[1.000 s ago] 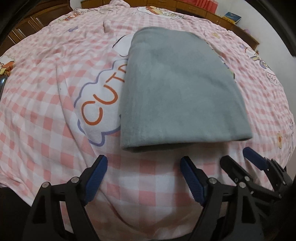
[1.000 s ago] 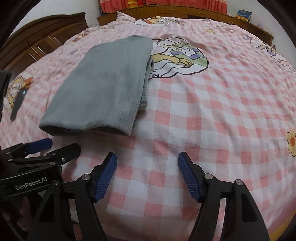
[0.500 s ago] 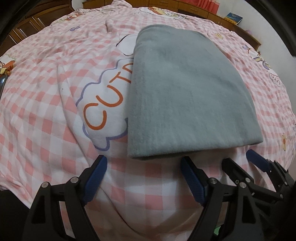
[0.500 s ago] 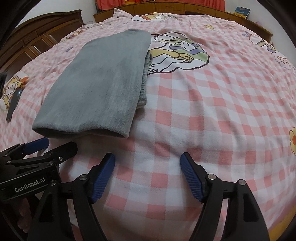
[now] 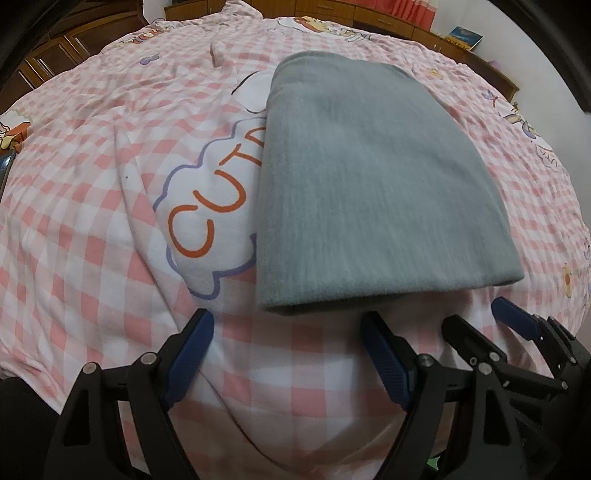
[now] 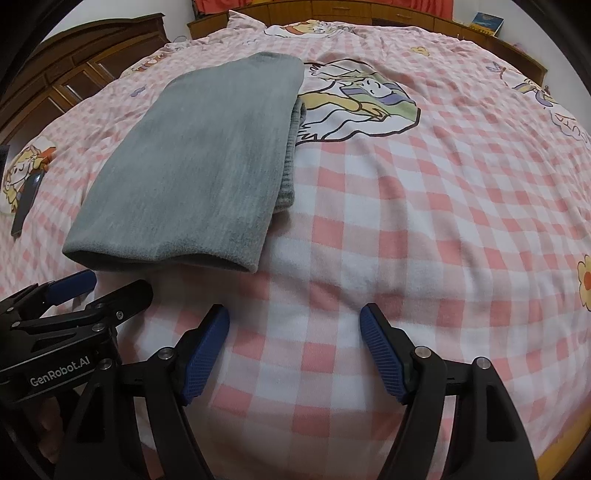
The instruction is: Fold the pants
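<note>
The grey pants lie folded into a flat rectangle on the pink checked bedspread; they also show in the right wrist view at upper left. My left gripper is open and empty, just in front of the fold's near edge, not touching it. My right gripper is open and empty over bare bedspread, to the right of the pants' near corner. Each gripper shows in the other's view: the right one, the left one.
A dark phone-like object lies on the bed at far left. Wooden cabinets and a wooden headboard border the bed. A cartoon print lies right of the pants.
Both grippers have moved slightly toward the pants, so the fold's near edge sits closer to the left fingertips. The pants have not moved. Both jaws stay open.
</note>
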